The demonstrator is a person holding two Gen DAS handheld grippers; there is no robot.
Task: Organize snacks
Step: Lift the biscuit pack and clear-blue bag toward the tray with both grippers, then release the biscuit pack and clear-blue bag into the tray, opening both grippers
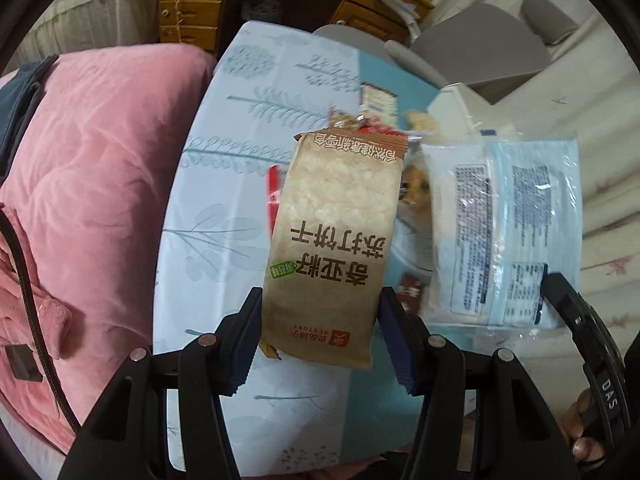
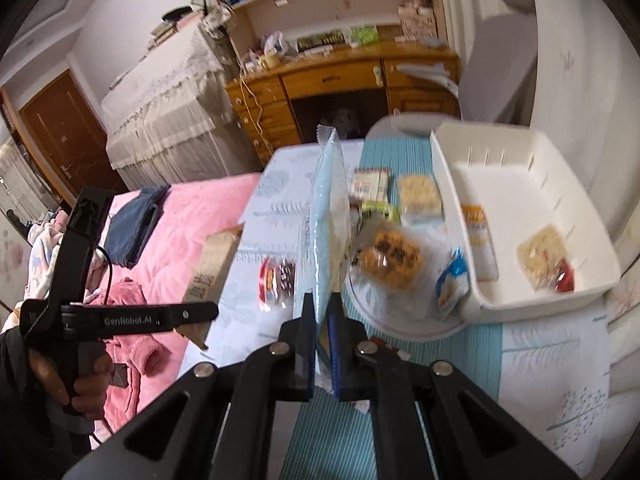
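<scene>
Two packets up off the counter (image 2: 552, 344) at once, presumably so both can go into the white bin (image 2: 520, 292) in a single trip. Left tool (image 1: 320, 328) clamped across the width of a brown cracker packet (image 1: 336, 232), gripped near its lower end so the length hangs out ahead, lifted clear of the patterned cloth and well to the left of the bin. Right tool (image 2: 320, 320) pinched tight on the edge of a thin pale-blue packet (image 2: 330, 208), held edge-on and upright, likely because so flat a pack offers only its seam to grip; just left of the bin. Bin already holding a few snacks; more loose ones (image 2: 388, 260) lying on the counter hard against the bin's left wall. Both tools angled steeply downward over the counter, side by side, a hand (image 2: 84, 392) wrapped round the left handle.
</scene>
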